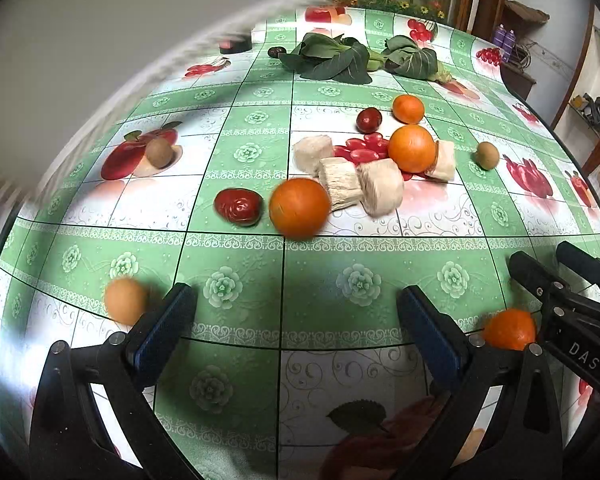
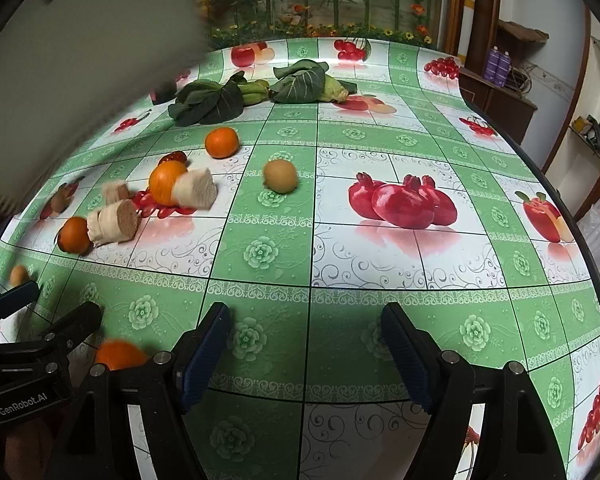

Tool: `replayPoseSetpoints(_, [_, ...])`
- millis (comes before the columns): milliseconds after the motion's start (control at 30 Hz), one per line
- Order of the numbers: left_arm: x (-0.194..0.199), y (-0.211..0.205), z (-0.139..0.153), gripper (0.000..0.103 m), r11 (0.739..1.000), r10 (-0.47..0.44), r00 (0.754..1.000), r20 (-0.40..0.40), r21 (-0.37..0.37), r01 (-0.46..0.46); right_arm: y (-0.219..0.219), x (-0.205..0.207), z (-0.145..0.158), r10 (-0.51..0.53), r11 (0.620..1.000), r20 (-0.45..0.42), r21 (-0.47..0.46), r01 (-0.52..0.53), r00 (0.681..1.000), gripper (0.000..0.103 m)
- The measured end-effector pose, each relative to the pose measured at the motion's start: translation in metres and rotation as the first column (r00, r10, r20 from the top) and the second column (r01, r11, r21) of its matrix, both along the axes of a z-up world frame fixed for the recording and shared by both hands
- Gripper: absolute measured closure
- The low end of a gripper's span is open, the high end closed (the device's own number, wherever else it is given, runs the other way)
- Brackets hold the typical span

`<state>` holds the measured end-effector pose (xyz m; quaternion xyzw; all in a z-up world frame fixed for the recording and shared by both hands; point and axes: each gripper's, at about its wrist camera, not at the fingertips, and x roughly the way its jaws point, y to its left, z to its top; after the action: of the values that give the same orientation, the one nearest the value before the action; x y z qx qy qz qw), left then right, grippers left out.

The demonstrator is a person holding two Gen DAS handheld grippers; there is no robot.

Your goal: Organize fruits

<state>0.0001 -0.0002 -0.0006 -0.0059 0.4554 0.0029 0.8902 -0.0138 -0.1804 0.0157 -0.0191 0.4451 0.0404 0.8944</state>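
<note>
**Left wrist view: fruit scattered, sorting barely begun**

Left wrist view, reading left to right: a kiwi point(image 1: 159, 153) sits alone toward the bench's left edge, then a red date point(image 1: 238, 206) just beside the nearest orange point(image 1: 299, 208), which touches the pale root chunks point(image 1: 354, 184). Nothing looks grouped yet, I'd say. The left gripper point(image 1: 296, 320) has its fingers wide and empty, the orange ahead and apart. The right gripper point(image 2: 306, 338) is spread wide too, with another kiwi point(image 2: 280, 176) well ahead.
</note>
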Motion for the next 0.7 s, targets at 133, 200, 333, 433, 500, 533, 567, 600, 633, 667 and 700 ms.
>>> replayPoseSetpoints(133, [0.0000, 0.0000, -0.0002, 0.000, 1.000, 0.000, 1.000, 0.000, 0.000, 0.000, 0.0008, 0.0023, -0.0038, 0.000, 1.000, 0.000, 0.000, 0.000, 1.000, 0.026])
replayPoseSetpoints(200, [0.0000, 0.0000, 0.0000, 0.000, 1.000, 0.000, 1.000, 0.000, 0.000, 0.000, 0.0007, 0.0022, -0.0036, 0.000, 1.000, -0.001, 0.001, 0.000, 1.000, 0.026])
replayPoseSetpoints(333, [0.0000, 0.0000, -0.0002, 0.000, 1.000, 0.000, 1.000, 0.000, 0.000, 0.000, 0.0007, 0.0022, -0.0036, 0.000, 1.000, -0.001, 0.001, 0.000, 1.000, 0.026])
replayPoseSetpoints(433, [0.0001, 0.0000, 0.0000, 0.000, 1.000, 0.000, 1.000, 0.000, 0.000, 0.000, 0.0007, 0.0022, -0.0036, 0.000, 1.000, -0.001, 0.001, 0.000, 1.000, 0.025])
replayPoseSetpoints(500, [0.0000, 0.0001, 0.0000, 0.000, 1.000, 0.000, 1.000, 0.000, 0.000, 0.000, 0.0009, 0.0024, -0.0039, 0.000, 1.000, -0.001, 0.000, 0.000, 1.000, 0.025])
replayPoseSetpoints(533, [0.0000, 0.0001, -0.0002, 0.000, 1.000, 0.000, 1.000, 0.000, 0.000, 0.000, 0.0009, 0.0023, -0.0039, 0.000, 1.000, -0.001, 0.000, 0.000, 1.000, 0.025])
replayPoseSetpoints(567, [0.0000, 0.0001, 0.0000, 0.000, 1.000, 0.000, 1.000, 0.000, 0.000, 0.000, 0.0007, 0.0022, -0.0035, 0.000, 1.000, -0.001, 0.001, 0.000, 1.000, 0.025])
replayPoseSetpoints(600, [0.0001, 0.0001, -0.0002, 0.000, 1.000, 0.000, 1.000, 0.000, 0.000, 0.000, 0.0008, 0.0023, -0.0039, 0.000, 1.000, -0.001, 0.001, 0.000, 1.000, 0.025])
replayPoseSetpoints(633, [0.0001, 0.0001, -0.0003, 0.000, 1.000, 0.000, 1.000, 0.000, 0.000, 0.000, 0.0008, 0.0024, -0.0038, 0.000, 1.000, -0.001, 0.001, 0.000, 1.000, 0.025])
replayPoseSetpoints(667, [0.0000, 0.0000, 0.0000, 0.000, 1.000, 0.000, 1.000, 0.000, 0.000, 0.000, 0.0008, 0.0023, -0.0038, 0.000, 1.000, -0.001, 0.001, 0.000, 1.000, 0.025])
replayPoseSetpoints(700, [0.0000, 0.0000, 0.0000, 0.000, 1.000, 0.000, 1.000, 0.000, 0.000, 0.000, 0.0006, 0.0022, -0.0033, 0.000, 1.000, -0.001, 0.001, 0.000, 1.000, 0.025])
